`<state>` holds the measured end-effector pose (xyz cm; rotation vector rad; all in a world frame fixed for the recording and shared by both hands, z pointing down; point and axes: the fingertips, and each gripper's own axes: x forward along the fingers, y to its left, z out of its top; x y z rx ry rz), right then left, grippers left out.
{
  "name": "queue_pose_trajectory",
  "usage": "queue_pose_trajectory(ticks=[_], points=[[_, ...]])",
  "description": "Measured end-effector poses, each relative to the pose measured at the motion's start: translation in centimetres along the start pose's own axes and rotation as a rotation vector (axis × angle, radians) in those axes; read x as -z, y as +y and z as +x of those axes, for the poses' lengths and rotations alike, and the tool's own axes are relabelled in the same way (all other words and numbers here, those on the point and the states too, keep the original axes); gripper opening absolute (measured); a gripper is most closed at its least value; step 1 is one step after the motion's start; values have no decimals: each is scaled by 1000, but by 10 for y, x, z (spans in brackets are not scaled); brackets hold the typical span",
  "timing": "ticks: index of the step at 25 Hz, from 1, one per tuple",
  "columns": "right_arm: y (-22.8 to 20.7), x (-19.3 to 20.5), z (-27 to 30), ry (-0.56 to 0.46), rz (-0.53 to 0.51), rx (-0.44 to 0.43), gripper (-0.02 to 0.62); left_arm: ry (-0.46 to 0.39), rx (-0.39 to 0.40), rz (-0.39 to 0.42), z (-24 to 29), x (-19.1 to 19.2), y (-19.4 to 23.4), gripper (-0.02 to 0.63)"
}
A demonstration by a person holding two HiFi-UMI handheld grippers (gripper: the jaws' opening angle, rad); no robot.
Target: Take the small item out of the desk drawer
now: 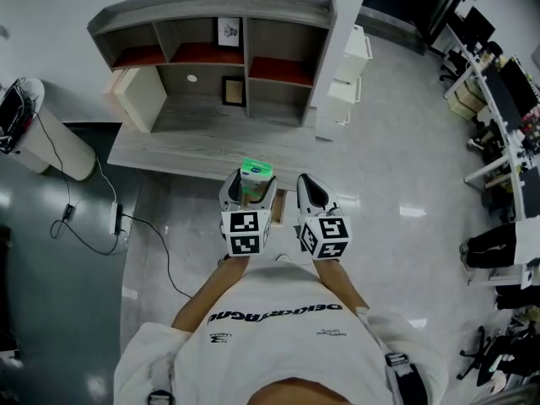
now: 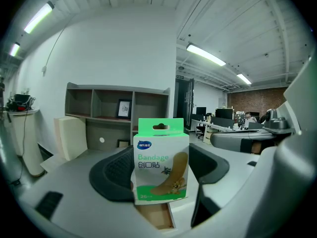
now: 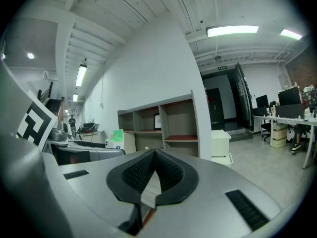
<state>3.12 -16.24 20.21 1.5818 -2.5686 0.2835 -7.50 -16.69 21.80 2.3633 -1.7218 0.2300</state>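
A small green-and-white bandage box (image 2: 160, 162) stands upright between the dark pads of my left gripper (image 2: 159, 171), which is shut on it. In the head view the box (image 1: 256, 174) is held above the front edge of the grey desk (image 1: 169, 150). Just below it, the wooden inside of the open drawer (image 2: 154, 218) shows; from the head view only a sliver of the drawer (image 1: 278, 208) is seen. My right gripper (image 1: 311, 194) hovers level beside the left one. Its pads (image 3: 168, 172) meet at the tip with nothing between them. The right gripper view also catches the box (image 3: 117, 135).
A shelf hutch (image 1: 215, 53) with a framed picture (image 1: 234, 90) sits on the desk, and a cream panel (image 1: 139, 98) leans at its left. A white drawer cabinet (image 1: 346, 83) stands to the right, a white cylinder with cables (image 1: 51, 142) to the left. Office desks (image 1: 498, 99) line the far right.
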Motion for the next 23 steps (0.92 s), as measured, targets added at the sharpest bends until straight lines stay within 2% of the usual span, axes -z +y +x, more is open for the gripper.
queue_pose_trajectory(ticks=[23], points=[[-7,1,14,-9,-4,-14,31,-42,1,-8,11,-2,3,354]])
